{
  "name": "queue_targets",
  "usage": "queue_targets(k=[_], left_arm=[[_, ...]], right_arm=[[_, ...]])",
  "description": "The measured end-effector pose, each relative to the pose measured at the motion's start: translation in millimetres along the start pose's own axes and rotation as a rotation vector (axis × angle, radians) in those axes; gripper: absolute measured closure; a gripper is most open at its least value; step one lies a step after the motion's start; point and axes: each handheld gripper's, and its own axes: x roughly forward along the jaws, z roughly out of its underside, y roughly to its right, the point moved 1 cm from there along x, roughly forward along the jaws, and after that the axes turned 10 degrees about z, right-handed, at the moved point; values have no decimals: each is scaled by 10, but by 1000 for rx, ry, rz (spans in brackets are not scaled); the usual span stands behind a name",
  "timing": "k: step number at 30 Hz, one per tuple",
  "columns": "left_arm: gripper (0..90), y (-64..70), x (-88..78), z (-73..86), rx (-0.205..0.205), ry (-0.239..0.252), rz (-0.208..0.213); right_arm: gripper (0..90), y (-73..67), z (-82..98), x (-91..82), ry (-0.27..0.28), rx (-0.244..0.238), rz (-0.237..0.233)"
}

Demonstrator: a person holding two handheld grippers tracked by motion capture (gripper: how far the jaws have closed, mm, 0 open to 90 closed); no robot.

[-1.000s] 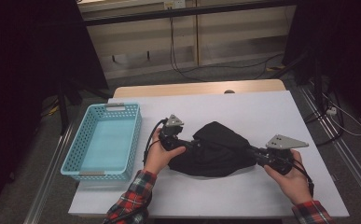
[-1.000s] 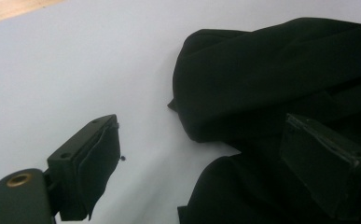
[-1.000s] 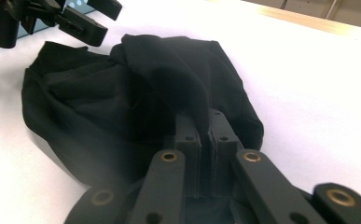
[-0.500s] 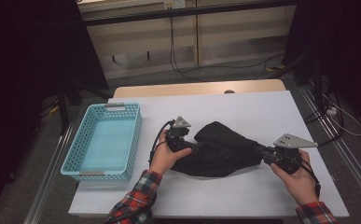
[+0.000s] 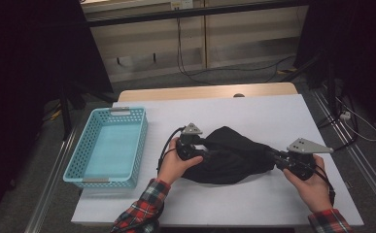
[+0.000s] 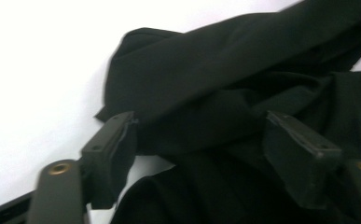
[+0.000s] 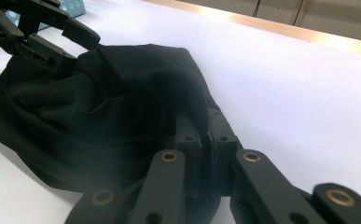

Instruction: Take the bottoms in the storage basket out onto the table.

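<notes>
The right gripper [image 7: 205, 140] pinches the black cloth [image 5: 229, 155] while the left gripper [image 6: 201, 154], jaws just closing, straddles a fold unpressed

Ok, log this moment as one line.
left gripper: closing around black cloth garment, not yet pinching | right gripper: shut on it | teal plastic basket: untouched

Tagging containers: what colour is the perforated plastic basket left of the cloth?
Light blue plastic basket, clearest in the high view.
</notes>
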Motion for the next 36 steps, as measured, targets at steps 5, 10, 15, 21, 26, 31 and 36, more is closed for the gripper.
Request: queue_targets(k=[5,10,15,21,26,31,36], left_arm=[[389,23,70,9,14,-6,20],[542,10,114,46,12,-7,20],[761,7,110,39,36,-9,0],[856,-9,59,40,23,-16,-7],[862,-61,-152,17,32,8,-31],[867,-142,-427,11,23,38,-75],[868,-207,-605,29,4,62,-100]], right_arm=[[860,-19,-1,17,-4,-4,-6],[860,-16,-7,13,-3,-3,-4],[860,-5,-8,12,-2,-1,-2],[860,11,-17,8,5,7,6],[860,20,-24,2,10,17,4],[860,4,-36,14,12,23,-6],[860,-8,-49,31,19,47,-41]])
